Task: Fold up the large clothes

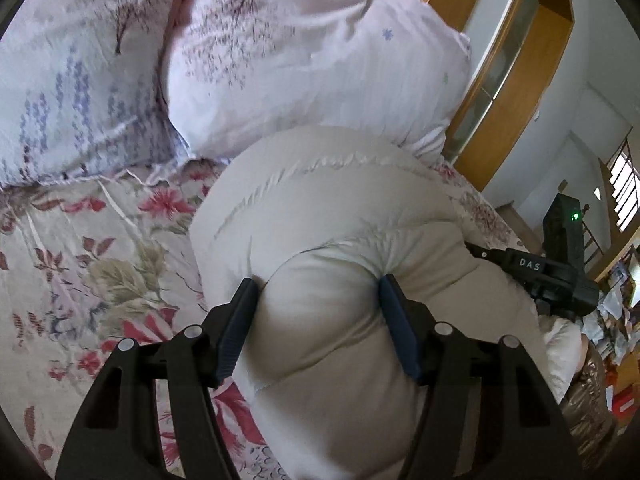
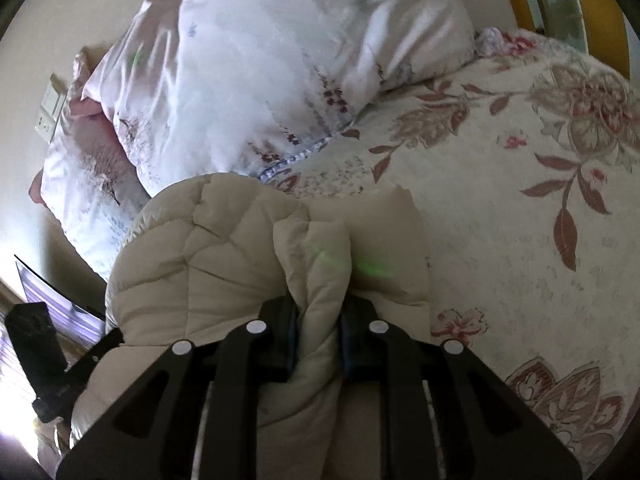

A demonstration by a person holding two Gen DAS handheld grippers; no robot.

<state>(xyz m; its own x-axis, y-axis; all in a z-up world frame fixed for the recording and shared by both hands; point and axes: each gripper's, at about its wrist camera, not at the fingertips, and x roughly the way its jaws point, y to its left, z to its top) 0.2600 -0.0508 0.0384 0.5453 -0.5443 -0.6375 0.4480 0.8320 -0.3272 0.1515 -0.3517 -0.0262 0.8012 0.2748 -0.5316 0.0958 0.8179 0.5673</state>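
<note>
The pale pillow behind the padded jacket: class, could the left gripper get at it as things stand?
Probably not yet. The left gripper is clamped on a thick fold of the jacket, which bulges between it and the pillow; it would have to let go first.

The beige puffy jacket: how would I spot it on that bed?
Find the floral bedspread below the pale pillows. On it lies the beige quilted puffer jacket, bunched and pinched in both jaws. It alone is plain, with stitched padded sections.
</note>
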